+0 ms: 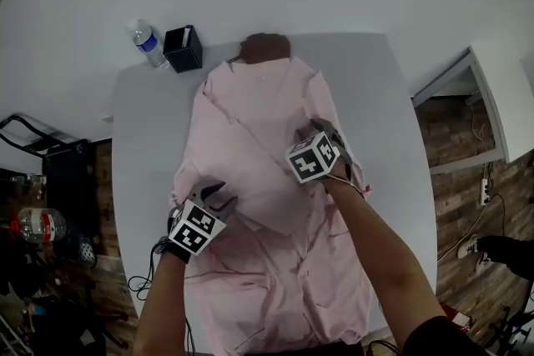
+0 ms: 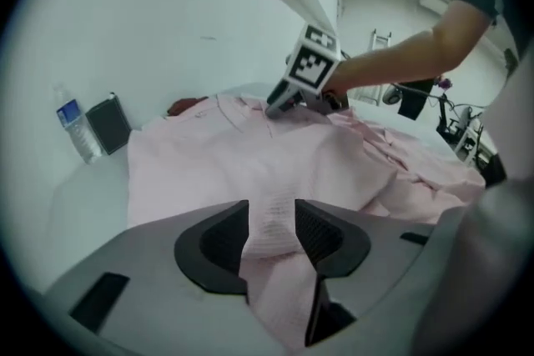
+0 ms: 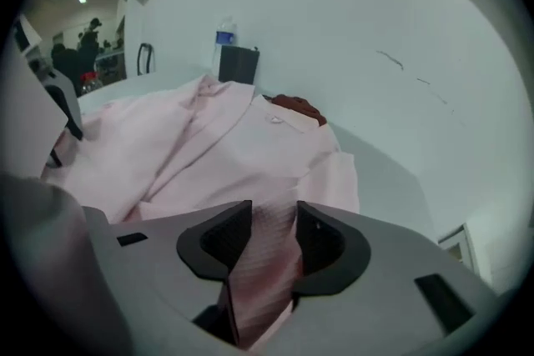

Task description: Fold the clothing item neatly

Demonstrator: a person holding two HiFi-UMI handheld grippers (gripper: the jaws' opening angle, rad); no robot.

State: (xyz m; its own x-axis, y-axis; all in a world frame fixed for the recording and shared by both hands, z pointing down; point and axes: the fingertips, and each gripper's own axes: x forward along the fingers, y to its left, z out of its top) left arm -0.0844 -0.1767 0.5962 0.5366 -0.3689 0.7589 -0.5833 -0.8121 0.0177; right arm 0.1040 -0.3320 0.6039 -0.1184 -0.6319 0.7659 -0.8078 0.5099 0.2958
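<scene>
Looking at a pink shirt (image 1: 265, 179) laid flat along the table (image 1: 140, 129), collar at the far end, hem toward the near edge. Past the collar, spotting a bottle (image 1: 148, 42), a black box (image 1: 183, 48) and something brown (image 1: 265, 46) tucked right at the neckline.

Got the left gripper (image 2: 272, 231) clamped on a ridge of cloth at the shirt's left edge, roughly mid-length. Got the right gripper (image 3: 274, 234) nipped on a bunched fold at the right edge, a bit closer to the collar. Cloth filling the gap between the pads on both, so reading both as real grips.

Judging by the look: thin, soft, very light, no stiffness at all. Expect sagging and drooping anywhere unsupported, and creasing wherever pinched. Not fragile, not heavy, probably a little slidey on that smooth tabletop.

Best to grab at edges, seams or a double layer rather than mid-panel, keep both grips level, and drag low so nothing balloons or flips.
</scene>
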